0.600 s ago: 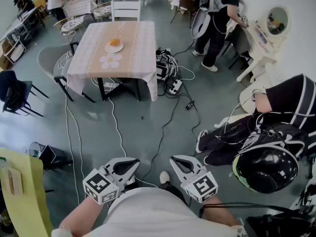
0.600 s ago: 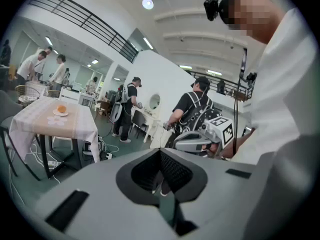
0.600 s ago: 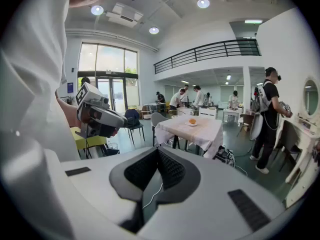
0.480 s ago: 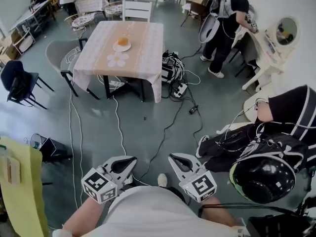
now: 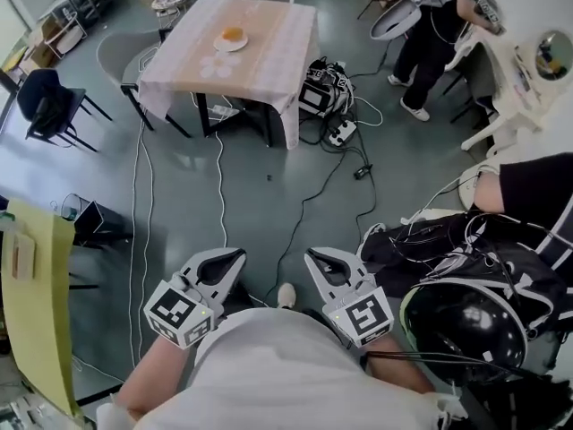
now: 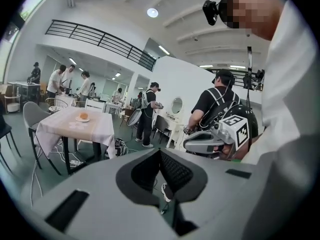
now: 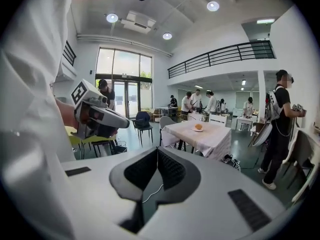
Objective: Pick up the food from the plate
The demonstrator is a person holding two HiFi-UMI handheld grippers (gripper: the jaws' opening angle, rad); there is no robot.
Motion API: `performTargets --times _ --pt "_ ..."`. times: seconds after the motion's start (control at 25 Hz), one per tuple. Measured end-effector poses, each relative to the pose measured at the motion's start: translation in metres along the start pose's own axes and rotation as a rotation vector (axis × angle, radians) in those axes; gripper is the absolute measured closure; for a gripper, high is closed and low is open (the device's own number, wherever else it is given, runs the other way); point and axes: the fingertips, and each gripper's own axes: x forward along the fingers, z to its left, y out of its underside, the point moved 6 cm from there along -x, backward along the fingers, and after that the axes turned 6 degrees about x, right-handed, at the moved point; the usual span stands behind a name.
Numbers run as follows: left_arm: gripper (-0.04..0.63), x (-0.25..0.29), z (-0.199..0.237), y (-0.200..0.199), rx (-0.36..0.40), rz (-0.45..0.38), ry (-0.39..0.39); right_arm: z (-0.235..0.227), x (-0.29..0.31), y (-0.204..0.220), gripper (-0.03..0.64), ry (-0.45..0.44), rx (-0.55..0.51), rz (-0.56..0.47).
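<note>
**Orange food far off, tongs clenched and empty**

Cloth-covered surface [image 5: 269, 56] stood well across the floor from the person. Left tongs [image 5: 235, 256] and right tongs [image 5: 315, 256] were both clenched on nothing, held low by the body. White plate [image 5: 220, 45] sat near the surface's middle, carrying the food [image 5: 233, 34], a small rounded orange piece too distant to identify. It looked light and probably soft, perhaps a bun or fruit, so easily crushed; a gentle hold across its widest sides would suit. No readable writing showed, only square markers on the tongs' cubes.
</note>
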Motion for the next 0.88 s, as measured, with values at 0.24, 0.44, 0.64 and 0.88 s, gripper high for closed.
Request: performTargets --times 0.24,0.44,0.64,0.88 --pt "0.588 0.018 0.025 -0.005 -0.02 0.021 -0.016 -0.013 0.022 0.004 0.603 -0.018 0.011 0.006" --pt "0.588 0.05 0.086 -0.015 -0.018 0.03 0.034 -0.046 0.068 -0.013 0.598 0.035 0.008 0.029" --pt "0.588 0.077 0.183 -0.059 0.01 -0.04 0.09 -0.085 0.148 -0.062 0.572 0.092 0.023 0.04" --pt "0.587 0.072 0.285 -0.086 0.037 -0.056 0.11 -0.116 0.244 -0.11 0.538 0.079 -0.003 0.051"
